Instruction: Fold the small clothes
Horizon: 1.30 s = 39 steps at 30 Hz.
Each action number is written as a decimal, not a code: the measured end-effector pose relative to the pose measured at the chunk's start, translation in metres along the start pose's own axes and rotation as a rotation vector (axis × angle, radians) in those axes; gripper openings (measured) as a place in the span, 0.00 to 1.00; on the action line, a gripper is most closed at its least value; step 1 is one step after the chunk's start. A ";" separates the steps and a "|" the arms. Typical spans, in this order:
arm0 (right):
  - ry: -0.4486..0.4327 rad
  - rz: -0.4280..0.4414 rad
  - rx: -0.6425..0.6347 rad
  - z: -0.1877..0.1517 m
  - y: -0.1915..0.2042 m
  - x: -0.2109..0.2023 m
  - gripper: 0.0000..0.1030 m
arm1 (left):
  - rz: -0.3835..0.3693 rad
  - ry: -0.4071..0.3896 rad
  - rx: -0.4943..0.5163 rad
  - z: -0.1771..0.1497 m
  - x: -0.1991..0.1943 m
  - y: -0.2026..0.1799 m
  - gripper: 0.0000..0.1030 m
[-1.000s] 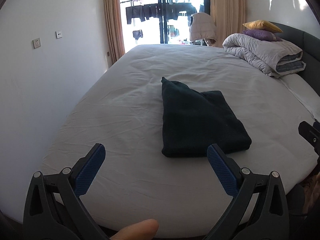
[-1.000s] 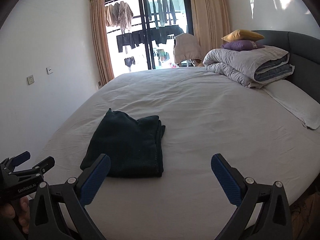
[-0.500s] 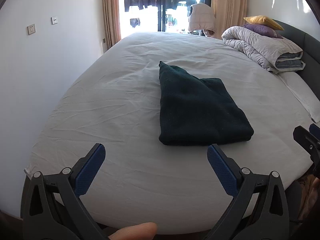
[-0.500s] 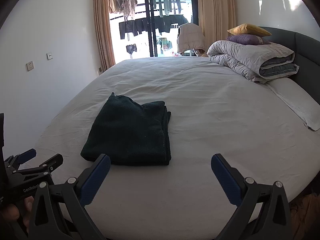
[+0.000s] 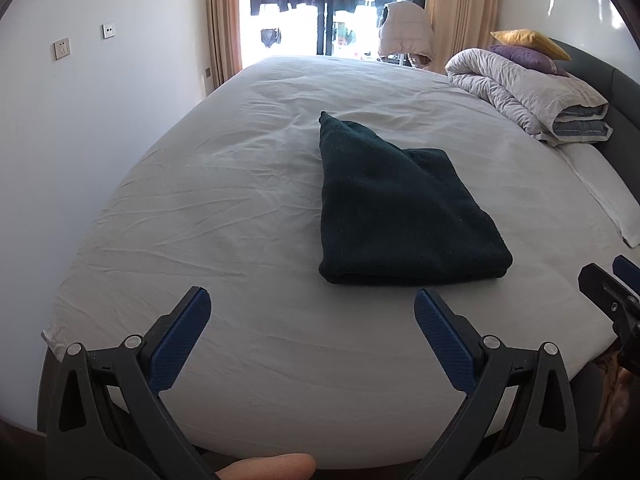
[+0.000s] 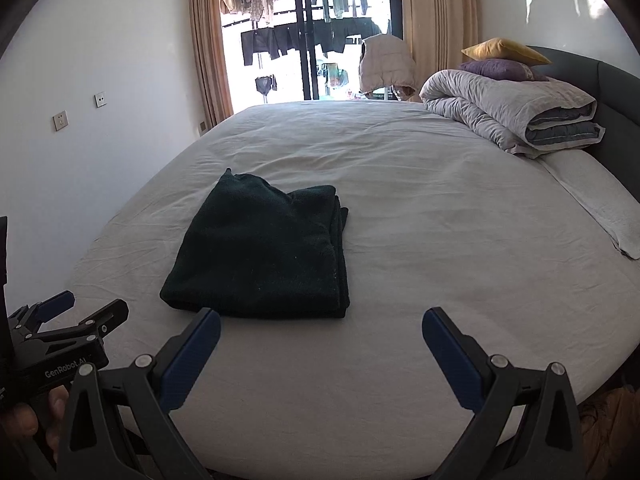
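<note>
Lying folded on white bed [image 5: 248, 208], dark garment [image 5: 400, 208], both claws spread empty, thumb [image 5: 268, 466] only in left view.

- Left gripper [image 5: 312, 312]: hovering level, jaws spread wide, gripping nothing.
- Right gripper [image 6: 320, 330]: hovering alongside, jaws likewise gaping, clamping nothing.

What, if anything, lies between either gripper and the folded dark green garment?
Nothing visible: only bare white sheet separates the open left gripper and open right gripper from the dark green garment.
</note>
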State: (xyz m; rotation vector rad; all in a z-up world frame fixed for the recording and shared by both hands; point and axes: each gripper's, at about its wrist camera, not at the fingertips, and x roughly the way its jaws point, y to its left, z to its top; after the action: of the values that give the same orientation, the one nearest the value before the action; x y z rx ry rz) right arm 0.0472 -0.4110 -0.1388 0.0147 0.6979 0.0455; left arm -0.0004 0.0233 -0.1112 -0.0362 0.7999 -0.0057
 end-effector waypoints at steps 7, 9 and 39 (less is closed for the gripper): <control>0.014 0.001 0.005 -0.002 0.000 0.003 1.00 | 0.003 0.008 -0.004 -0.001 0.003 -0.001 1.00; 0.018 0.002 0.005 -0.002 0.000 0.005 1.00 | 0.004 0.008 -0.002 -0.001 0.003 -0.001 1.00; 0.035 0.013 0.013 -0.006 0.000 0.009 1.00 | 0.003 0.017 0.000 -0.004 0.005 -0.004 1.00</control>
State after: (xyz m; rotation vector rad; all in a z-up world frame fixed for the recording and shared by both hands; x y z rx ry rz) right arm 0.0503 -0.4108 -0.1492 0.0310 0.7334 0.0536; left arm 0.0006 0.0191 -0.1172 -0.0350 0.8174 -0.0035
